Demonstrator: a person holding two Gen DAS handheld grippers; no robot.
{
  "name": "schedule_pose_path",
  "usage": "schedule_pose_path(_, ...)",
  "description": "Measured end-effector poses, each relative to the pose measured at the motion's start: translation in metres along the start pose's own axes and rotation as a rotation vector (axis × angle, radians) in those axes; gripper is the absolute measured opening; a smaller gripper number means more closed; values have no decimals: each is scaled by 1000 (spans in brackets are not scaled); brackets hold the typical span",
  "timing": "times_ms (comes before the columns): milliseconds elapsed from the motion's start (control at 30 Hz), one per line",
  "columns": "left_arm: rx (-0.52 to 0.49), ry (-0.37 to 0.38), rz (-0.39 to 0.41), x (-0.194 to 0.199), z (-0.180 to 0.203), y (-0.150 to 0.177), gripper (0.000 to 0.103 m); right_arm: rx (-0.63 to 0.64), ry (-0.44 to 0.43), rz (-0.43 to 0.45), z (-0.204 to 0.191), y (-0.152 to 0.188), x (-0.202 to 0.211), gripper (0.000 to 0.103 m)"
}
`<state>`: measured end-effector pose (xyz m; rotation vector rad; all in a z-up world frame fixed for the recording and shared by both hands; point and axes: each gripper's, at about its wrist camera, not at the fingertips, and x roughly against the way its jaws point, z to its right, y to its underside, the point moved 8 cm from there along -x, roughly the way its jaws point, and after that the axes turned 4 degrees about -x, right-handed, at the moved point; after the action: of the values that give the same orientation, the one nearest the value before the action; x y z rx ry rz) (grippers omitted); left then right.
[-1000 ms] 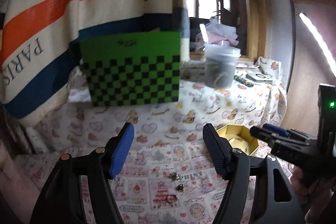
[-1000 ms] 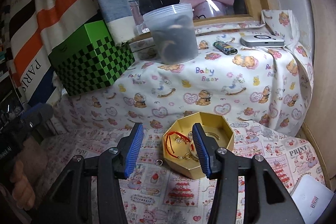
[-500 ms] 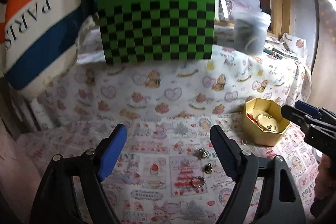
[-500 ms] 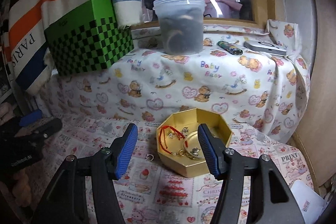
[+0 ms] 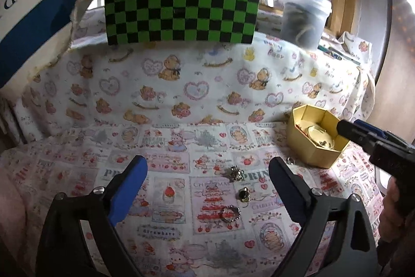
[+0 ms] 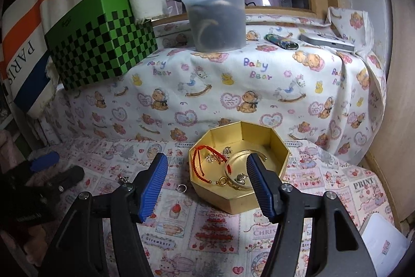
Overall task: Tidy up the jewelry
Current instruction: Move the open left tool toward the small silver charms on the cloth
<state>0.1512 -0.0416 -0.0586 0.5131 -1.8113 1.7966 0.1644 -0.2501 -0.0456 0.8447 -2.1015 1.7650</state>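
A gold octagonal box [image 6: 281,161] sits open on the printed cloth and holds a red cord bracelet [image 6: 201,164], a gold bangle [image 6: 234,156] and small charms. It also shows at the right of the left wrist view [image 5: 315,153]. My right gripper [image 6: 205,173] is open and empty just in front of the box. A small ring [image 6: 181,188] lies left of the box. My left gripper [image 5: 207,170] is open and empty above three loose pieces: a sparkly cluster [image 5: 234,171], a dark ring [image 5: 243,194] and a silver ring [image 5: 229,214].
A green checkered box [image 6: 103,43] and a lidded plastic tub [image 6: 216,14] stand on the raised shelf behind. A lighter [image 6: 281,40] and a flat white device [image 6: 326,40] lie there too. A white card [image 6: 384,243] lies at the right front.
My left gripper has tilted down and moved closer to the cloth, bringing the loose pieces between its fingers. My right gripper has shifted slightly toward the gold box.
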Motion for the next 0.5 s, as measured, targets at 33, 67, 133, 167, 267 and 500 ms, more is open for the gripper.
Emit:
schedule_pose_path(33,1,-6,-8,-2,0,2,94,-6,-1,-3,1,0,-1,66)
schedule_pose_path(67,-2,-24,-15,-5,-1,3,94,-8,1,-5,2,0,-1,66)
schedule_pose_path(133,-21,-68,-12,-7,-1,3,94,-8,8,-4,3,0,-1,66)
schedule_pose_path(167,-35,-70,-14,-8,2,4,93,-5,9,-4,2,0,-1,66)
schedule_pose_path(267,-38,-27,-33,-11,7,7,84,3,10,-5,0,1,-1,66)
schedule_pose_path(500,-33,156,-189,-31,32,27,36,37,10,-11,-7,4,-1,66)
